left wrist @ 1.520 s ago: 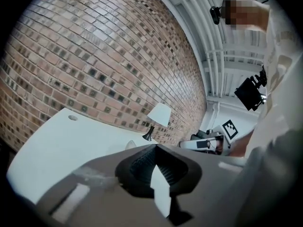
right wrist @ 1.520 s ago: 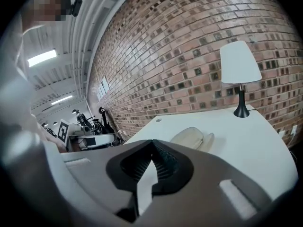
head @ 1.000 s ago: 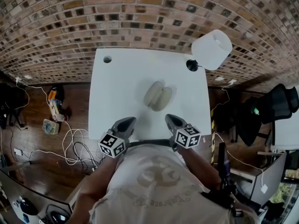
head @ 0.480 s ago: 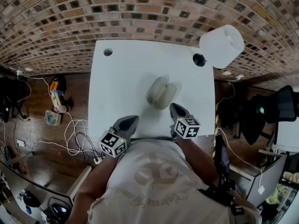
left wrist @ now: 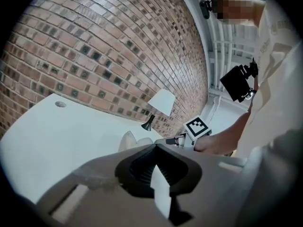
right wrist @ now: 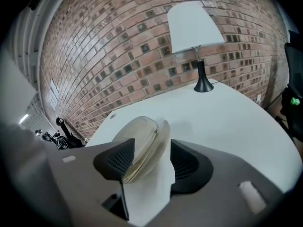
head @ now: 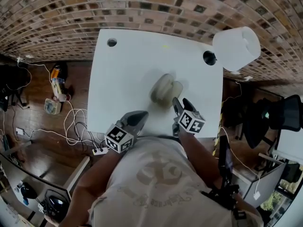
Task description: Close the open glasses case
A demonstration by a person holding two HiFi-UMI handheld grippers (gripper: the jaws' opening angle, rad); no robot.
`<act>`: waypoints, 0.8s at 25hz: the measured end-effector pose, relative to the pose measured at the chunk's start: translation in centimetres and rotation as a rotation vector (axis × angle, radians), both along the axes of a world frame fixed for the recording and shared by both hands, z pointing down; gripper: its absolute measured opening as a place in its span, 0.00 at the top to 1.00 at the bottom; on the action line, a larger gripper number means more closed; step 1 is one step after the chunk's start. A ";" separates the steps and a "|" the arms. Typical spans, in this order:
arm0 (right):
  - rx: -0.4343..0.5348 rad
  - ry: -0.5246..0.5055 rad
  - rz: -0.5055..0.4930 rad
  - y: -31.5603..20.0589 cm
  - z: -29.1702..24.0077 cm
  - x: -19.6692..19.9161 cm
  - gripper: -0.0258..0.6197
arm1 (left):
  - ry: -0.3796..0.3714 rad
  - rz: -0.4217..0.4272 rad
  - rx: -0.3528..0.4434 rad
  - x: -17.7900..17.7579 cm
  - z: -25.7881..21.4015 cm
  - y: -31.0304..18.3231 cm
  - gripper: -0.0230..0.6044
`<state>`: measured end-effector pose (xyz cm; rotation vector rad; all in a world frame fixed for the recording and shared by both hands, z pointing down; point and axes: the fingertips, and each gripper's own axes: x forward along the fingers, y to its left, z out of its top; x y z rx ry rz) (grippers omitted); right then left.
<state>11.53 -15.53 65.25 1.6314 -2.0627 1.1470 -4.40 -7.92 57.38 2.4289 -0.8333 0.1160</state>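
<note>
1. Head view. The glasses case (head: 165,89) lies open near the middle of the white table (head: 118,74), its two shells side by side and well apart from the lamp (head: 236,41). Your right gripper (head: 181,103) is just beside the case's near end. Your left gripper (head: 141,114) hangs near the table's front edge, apart from the case.
2. Left gripper view. The jaws are clenched together with nothing in them. The case shows ahead, with the right gripper at its side. If the case skids on the smooth top, this closed tip could probably steady the lower shell.
3. Right gripper view. The jaws have just been opening and stand wide, released. The case sits in the gap between them, and neither pad presses on it. Its upper shell stands tilted off the lower one. Put one pad outside each shell around mid-length and squeeze evenly. An off-centre pinch would likely twist the case out.
</note>
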 end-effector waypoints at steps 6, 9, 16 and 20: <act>-0.150 -0.129 0.083 -0.2 3.1 -0.7 0.58 | -0.021 0.003 -0.021 0.0 0.3 0.1 0.95; -0.180 -0.176 0.100 -0.3 3.9 -1.5 0.58 | -0.033 -0.001 -0.024 -0.3 0.3 0.1 0.95; -0.170 -0.319 0.172 -1.0 3.9 -0.7 0.74 | -0.036 0.016 -0.028 0.3 0.5 -0.2 0.95; -0.155 -0.314 0.153 -1.5 2.9 0.7 0.75 | -0.029 0.037 -0.020 1.1 0.3 -0.3 0.95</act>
